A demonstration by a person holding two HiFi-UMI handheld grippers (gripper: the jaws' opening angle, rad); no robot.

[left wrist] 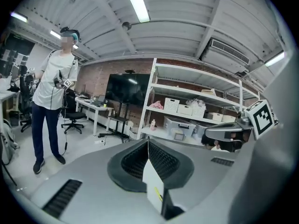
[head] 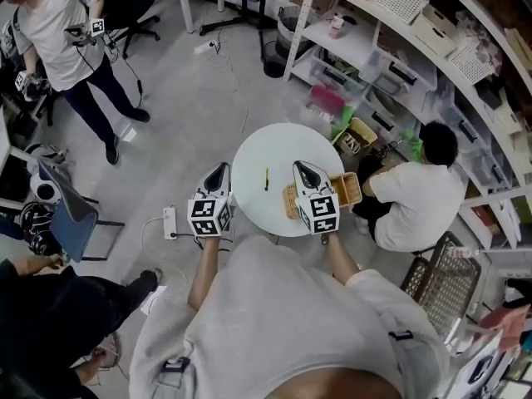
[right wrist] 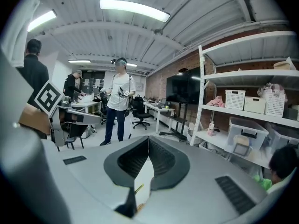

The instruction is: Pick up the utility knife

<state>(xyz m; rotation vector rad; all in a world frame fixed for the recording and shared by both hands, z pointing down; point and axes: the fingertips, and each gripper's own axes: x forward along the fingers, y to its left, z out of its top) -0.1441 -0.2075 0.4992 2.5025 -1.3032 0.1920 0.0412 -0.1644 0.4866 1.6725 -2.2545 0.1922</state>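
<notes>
The utility knife (head: 266, 179) is a thin yellow-green stick lying near the middle of the round white table (head: 258, 152). My left gripper (head: 219, 169) is shut and empty, and hovers at the table's left edge. My right gripper (head: 302, 168) is also shut and empty, over the table's right side, right of the knife. In the left gripper view the jaws (left wrist: 148, 143) meet, with a sliver of the knife (left wrist: 160, 196) showing below them. The right gripper view shows its jaws (right wrist: 148, 140) closed too, and the knife (right wrist: 138, 188) below.
A wooden tray (head: 349, 188) sits on the table's right edge beside my right gripper. One person (head: 416, 194) sits on the floor at the right; another (head: 62, 32) stands far left. Shelving (head: 416, 48) lines the right; a power strip (head: 170, 221) lies on the floor.
</notes>
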